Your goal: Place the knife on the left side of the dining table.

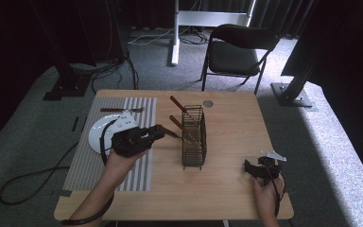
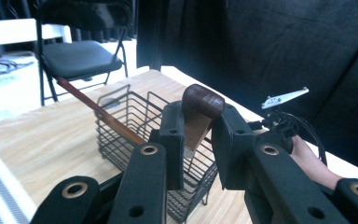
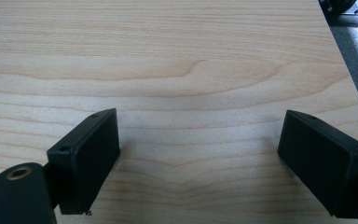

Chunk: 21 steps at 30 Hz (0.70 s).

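The left tool (image 2: 196,140) grips a wooden-handled utensil (image 2: 200,105) beside the wire basket (image 1: 194,137) at desk centre. 2 utensils stand inside; 1 remains on the striped mat (image 1: 85,156). The right tool (image 3: 200,158) rests wide, empty.

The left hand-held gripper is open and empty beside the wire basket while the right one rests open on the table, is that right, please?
Not quite: the left gripper view shows the left hand-held gripper shut on a brown wooden handle beside the wire basket. The right hand-held gripper is indeed open.
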Motion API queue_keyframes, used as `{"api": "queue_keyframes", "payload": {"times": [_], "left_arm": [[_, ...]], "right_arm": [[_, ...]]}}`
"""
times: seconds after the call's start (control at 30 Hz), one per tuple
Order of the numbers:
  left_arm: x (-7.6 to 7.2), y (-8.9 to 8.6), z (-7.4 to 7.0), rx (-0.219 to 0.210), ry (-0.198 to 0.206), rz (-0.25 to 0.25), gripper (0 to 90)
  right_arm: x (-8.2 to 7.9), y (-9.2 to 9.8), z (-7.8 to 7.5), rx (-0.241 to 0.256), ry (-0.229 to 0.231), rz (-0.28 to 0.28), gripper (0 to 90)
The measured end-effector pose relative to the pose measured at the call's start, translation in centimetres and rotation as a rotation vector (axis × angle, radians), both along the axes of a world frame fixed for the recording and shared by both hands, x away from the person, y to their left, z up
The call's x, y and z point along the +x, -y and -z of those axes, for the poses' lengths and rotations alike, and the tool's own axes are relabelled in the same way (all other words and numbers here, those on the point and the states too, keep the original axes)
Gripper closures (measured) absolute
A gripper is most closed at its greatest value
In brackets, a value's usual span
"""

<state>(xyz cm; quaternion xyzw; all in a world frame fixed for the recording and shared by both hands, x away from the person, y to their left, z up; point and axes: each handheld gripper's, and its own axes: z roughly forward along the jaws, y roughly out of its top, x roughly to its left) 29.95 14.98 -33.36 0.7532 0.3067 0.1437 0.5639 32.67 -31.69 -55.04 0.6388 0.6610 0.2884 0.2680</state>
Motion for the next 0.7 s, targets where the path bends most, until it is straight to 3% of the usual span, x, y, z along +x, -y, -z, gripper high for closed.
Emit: {"api": "queue_keyframes", "payload": {"times": [0.27,0.47,0.7], "left_arm": [[-0.8,-2.8,-0.7,-0.006,0.016,-0.048,75.3],[-1.2,-4.8,0.3,0.004,0.006,-0.086,75.3],[-1.2,-6.8,2.2,0.013,-0.04,-0.119,75.3]], "right_arm": [[0.0,0.0,0.0,-0.001,0.0,0.0,11.9],[0.0,0.0,0.0,-0.001,0.0,-0.001,11.9],[0.0,0.0,0.0,-0.002,0.0,-0.001,11.9]]}}
